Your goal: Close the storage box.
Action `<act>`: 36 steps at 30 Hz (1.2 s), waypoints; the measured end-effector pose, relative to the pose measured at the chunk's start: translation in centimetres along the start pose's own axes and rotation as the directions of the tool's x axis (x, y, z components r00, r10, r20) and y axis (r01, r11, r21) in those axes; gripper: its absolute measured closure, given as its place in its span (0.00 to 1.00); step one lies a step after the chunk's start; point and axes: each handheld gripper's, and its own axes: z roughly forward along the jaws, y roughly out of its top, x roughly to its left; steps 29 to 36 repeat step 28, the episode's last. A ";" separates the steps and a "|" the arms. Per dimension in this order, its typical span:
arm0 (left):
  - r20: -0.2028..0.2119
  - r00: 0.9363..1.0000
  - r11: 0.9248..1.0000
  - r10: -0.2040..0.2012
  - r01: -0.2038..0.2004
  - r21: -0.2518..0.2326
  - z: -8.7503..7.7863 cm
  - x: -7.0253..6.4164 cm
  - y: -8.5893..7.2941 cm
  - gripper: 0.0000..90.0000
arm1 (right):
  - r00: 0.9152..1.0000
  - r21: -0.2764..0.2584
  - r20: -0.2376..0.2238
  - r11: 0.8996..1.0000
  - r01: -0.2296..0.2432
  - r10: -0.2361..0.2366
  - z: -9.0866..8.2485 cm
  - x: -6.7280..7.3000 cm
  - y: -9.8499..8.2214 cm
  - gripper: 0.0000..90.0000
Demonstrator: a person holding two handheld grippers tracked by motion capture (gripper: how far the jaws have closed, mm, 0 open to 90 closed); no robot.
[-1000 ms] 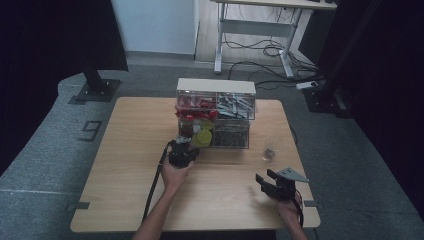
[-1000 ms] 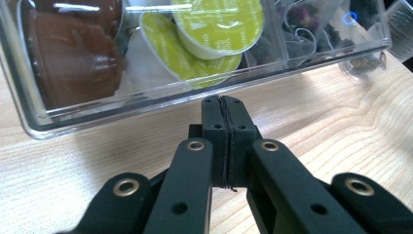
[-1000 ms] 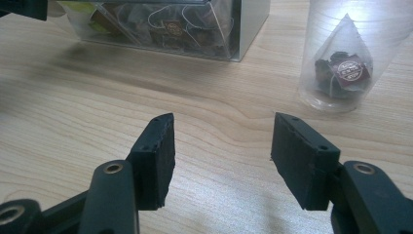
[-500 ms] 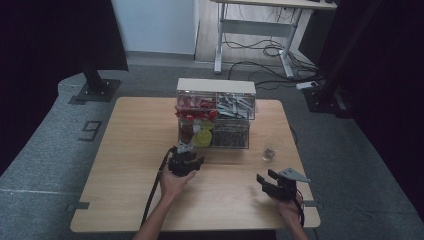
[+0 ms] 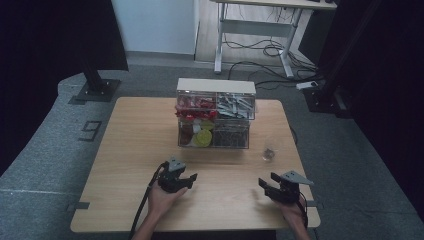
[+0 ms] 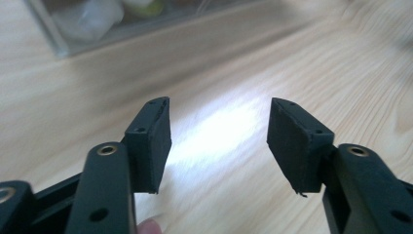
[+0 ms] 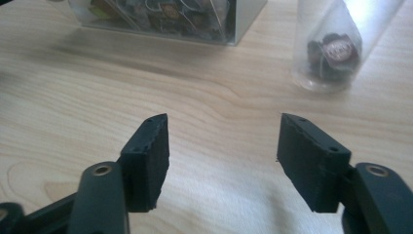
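Both grippers sit low over the near half of the wooden table, each with its jaws spread apart and nothing between them. The left gripper rests in the person's left hand in front of the clear drawer organiser, which stands toward the far middle of the table with red, yellow and grey small items in its compartments. The right gripper hovers near the right front edge, and in the right gripper view it looks toward a small clear cup holding a dark round object with a reddish label — the cup stands upright, just to the right of the organiser's front corner and apart from it.

The work in hand looks like a reach toward that cup or toward one of the organiser's drawers; which one cannot be told yet. To do it well, the right gripper should approach the cup level with the table and centred, so the pads close on opposite sides of its wall rather than clipping the rim — a thin, light cup is likely to tip or skid if touched on one side first. The left gripper would best steady the organiser before any drawer is pulled, as the box probably slides easily on smooth wood
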 end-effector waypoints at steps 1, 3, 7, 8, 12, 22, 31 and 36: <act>-0.004 1.000 1.000 -0.001 0.001 0.001 -0.2 0.1 -0.3 0.45 | 1.000 0.004 0.004 1.000 -0.001 0.001 -0.2 -0.1 -0.1 0.38; -0.012 1.000 1.000 -0.004 0.004 0.005 -0.6 0.4 -1.2 0.45 | 1.000 0.014 0.012 1.000 -0.001 0.001 -0.5 -0.3 -0.4 0.37; -0.033 0.999 1.000 0.005 -0.004 0.021 -1.0 0.9 -2.2 0.44 | 1.000 0.031 0.028 1.000 -0.007 0.006 -0.8 -0.6 -0.9 0.35; -0.038 0.999 1.000 0.005 -0.005 0.021 -1.1 1.0 -2.4 0.44 | 0.999 0.037 0.032 0.999 -0.010 0.009 -0.9 -0.7 -1.1 0.34; -0.042 0.999 1.000 -0.005 0.006 0.020 -1.2 1.4 -3.0 0.44 | 0.999 0.058 0.043 0.998 -0.008 0.006 -1.2 -1.0 -1.5 0.33; -0.057 0.998 0.999 -0.028 0.030 0.033 -1.1 1.9 -3.6 0.45 | 0.999 0.081 0.046 0.997 -0.019 0.015 -1.0 -1.6 -1.5 0.31; -0.058 0.998 0.999 -0.029 0.031 0.038 -0.9 2.0 -3.7 0.44 | 0.999 0.088 0.045 0.996 -0.008 0.004 -0.9 -1.5 -1.4 0.31; -0.058 0.998 0.999 -0.029 0.031 0.038 -0.9 2.0 -3.7 0.44 | 0.999 0.088 0.045 0.996 -0.008 0.004 -0.9 -1.5 -1.4 0.31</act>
